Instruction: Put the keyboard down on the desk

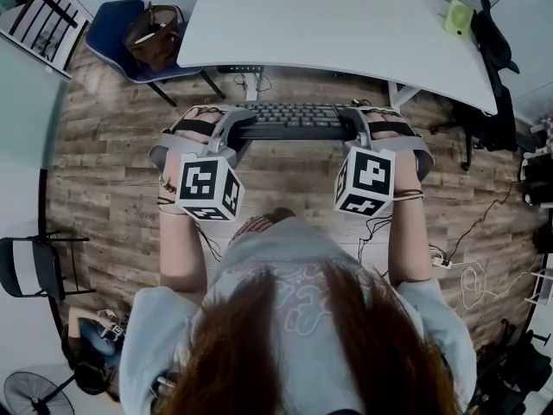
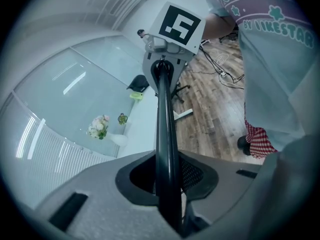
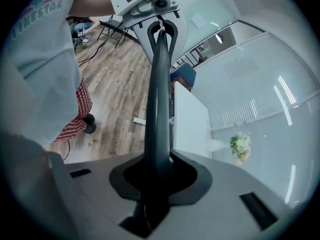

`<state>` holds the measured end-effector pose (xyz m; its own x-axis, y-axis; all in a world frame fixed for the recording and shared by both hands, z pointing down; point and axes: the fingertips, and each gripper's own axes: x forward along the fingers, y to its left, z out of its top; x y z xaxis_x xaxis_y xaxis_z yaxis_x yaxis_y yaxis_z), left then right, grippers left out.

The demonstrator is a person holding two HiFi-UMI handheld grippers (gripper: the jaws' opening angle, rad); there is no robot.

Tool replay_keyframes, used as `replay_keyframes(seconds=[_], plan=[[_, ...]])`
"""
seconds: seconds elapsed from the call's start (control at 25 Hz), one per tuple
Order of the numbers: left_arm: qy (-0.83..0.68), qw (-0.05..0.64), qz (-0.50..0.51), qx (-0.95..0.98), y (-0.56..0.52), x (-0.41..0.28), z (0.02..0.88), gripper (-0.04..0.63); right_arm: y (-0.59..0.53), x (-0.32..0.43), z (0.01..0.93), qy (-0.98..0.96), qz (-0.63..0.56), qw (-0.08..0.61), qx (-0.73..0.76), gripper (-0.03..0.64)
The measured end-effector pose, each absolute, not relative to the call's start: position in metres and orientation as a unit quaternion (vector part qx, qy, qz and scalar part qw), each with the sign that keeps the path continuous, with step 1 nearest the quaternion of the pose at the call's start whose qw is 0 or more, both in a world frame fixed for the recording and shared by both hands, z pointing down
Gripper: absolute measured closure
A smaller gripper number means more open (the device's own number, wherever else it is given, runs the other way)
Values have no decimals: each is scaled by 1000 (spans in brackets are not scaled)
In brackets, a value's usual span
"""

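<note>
Nearest, weathered wood-plank floor [image 1: 112, 188]; over it the flat black keyboard [image 1: 294, 121] hangs in mid-air, clamped at its ends by left tool [image 1: 232, 130] and right tool [image 1: 354, 124]; beyond, the smooth white rectangular surface [image 1: 346, 24]; a blue chair [image 1: 111, 31] beside it.

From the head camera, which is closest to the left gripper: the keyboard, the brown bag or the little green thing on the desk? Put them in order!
1. keyboard: its left end is clamped in the left gripper.
2. brown bag: on the blue chair, up and to the left.
3. little green thing: far right end of the white desk.
</note>
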<state>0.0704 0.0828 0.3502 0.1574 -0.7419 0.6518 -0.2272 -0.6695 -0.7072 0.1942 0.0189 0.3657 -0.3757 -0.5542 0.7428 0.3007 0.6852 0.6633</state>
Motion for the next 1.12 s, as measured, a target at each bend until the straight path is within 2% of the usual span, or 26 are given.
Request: replay_keyframes(seconds=[1.12], plan=[[354,220,-574,-704,84,49,342,512,13,167,362,-745,-408,523,75,535]])
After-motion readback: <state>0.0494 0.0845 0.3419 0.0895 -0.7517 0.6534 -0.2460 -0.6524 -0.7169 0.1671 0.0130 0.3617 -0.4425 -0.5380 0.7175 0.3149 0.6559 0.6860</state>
